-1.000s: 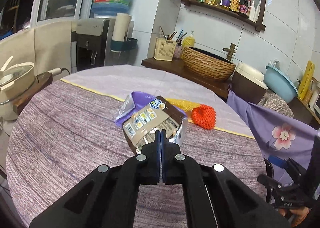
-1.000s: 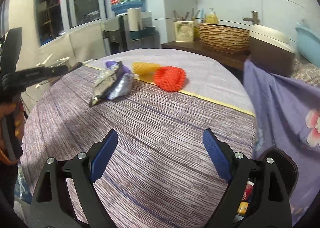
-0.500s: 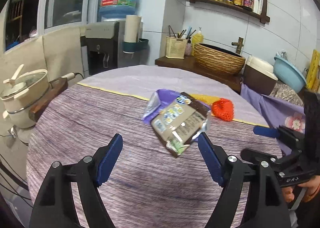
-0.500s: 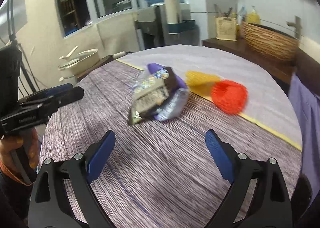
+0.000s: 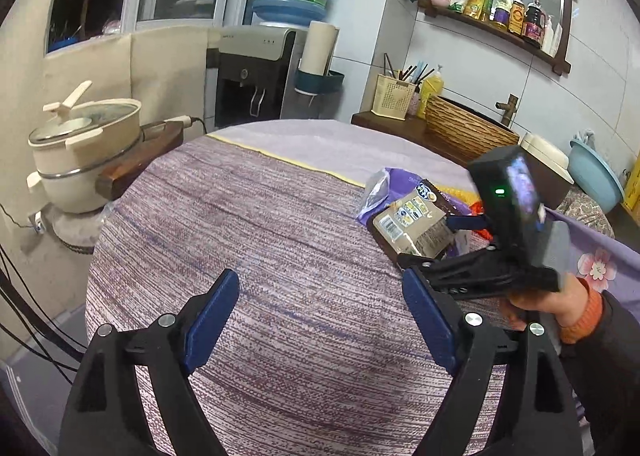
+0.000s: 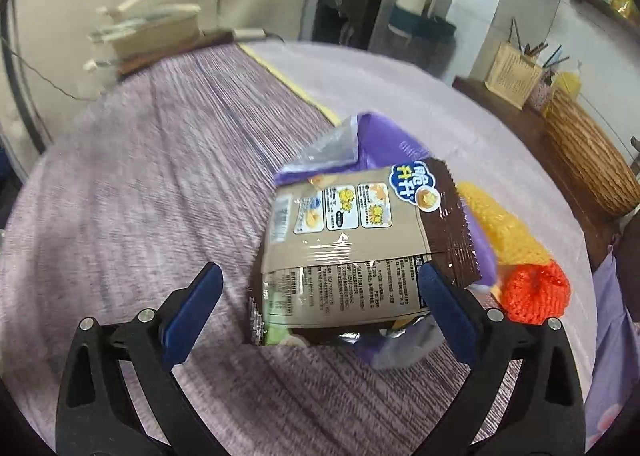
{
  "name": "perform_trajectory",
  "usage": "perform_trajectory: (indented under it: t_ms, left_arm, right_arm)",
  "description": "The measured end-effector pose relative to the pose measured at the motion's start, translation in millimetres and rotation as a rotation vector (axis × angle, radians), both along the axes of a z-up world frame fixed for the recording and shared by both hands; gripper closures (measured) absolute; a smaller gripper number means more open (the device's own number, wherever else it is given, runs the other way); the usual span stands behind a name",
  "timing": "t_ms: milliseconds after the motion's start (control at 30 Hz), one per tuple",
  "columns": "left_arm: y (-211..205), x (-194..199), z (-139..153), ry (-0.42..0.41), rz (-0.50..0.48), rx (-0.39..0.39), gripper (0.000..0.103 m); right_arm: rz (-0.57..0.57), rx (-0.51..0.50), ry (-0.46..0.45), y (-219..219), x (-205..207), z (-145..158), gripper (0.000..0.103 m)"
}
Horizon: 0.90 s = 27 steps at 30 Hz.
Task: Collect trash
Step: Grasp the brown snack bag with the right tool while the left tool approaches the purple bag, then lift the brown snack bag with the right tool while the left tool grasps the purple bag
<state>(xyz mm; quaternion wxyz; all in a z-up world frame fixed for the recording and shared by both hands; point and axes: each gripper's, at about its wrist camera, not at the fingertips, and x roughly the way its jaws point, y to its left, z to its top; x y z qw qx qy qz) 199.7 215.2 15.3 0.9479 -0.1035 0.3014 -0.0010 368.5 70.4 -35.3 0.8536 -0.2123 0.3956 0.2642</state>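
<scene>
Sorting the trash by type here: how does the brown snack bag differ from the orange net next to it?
The brown snack bag is a flat, glossy printed foil packet; the orange net is a small, bunched foam mesh ring with no print. The bag is far larger and lies over a purple bag. Both rest on the tablecloth.

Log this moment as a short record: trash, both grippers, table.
trash: brown snack wrapper lying on a purple wrapper; yellow foam net and orange foam net beside them
right gripper: open, fingers just widened, straddling the brown snack wrapper's near end, pads not pressing it
left gripper: open, fingers just widened, nothing between them, off to the side of the pile
table: round, covered with a striped purple cloth
</scene>
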Motion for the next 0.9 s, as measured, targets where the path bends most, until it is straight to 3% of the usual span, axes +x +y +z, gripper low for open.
perform_trajectory:
  t_ms: [33,67,133,167,200,300,367,500,700,900]
  left_arm:
    - [0.3,-1.1,-1.3,0.002,-0.006,-0.002,0.021]
    - [0.8,-2.0,-2.7,0.002,-0.017,-0.001,0.021]
    - [-1.2,-1.7,-4.2,0.003,-0.033,0.008,0.020]
    - [-3.0,-0.5,-5.4,0.008,-0.044,0.015,0.020]
    - [-4.1,1.0,-6.1,0.012,-0.052,0.018,0.020]
    - [-7.3,4.6,-8.2,0.017,-0.070,0.020,0.020]
    - [-10.8,8.5,-9.2,0.020,-0.088,0.023,0.020]
    - [-17.3,19.6,-9.9,0.032,-0.128,0.049,0.020]
    - [-22.1,54.1,-9.9,0.077,-0.174,0.084,0.020]
    - [-55.0,108.5,-9.9,0.117,-0.296,0.117,0.014]
  right_arm:
    - [-0.009,-0.011,0.011,0.8,3.4,-5.4,0.007]
    - [-0.021,-0.016,0.022,0.5,6.8,-11.3,0.015]
    - [-0.023,0.068,0.077,-7.6,11.3,-14.3,0.034]
    - [-0.022,0.121,0.124,-12.7,14.4,-14.5,0.048]
    - [-0.041,0.120,0.112,-15.7,14.8,-13.3,0.059]
    - [-0.041,0.118,0.107,-18.7,11.3,-13.1,0.068]
    - [-0.029,0.141,0.102,-21.9,5.3,-10.1,0.070]
    - [-0.029,0.195,0.081,-35.4,-11.3,2.3,0.083]
    - [-0.037,0.235,0.024,-64.4,-48.0,23.3,0.084]
    - [-0.106,0.287,-0.023,-109.5,-75.0,39.6,0.084]
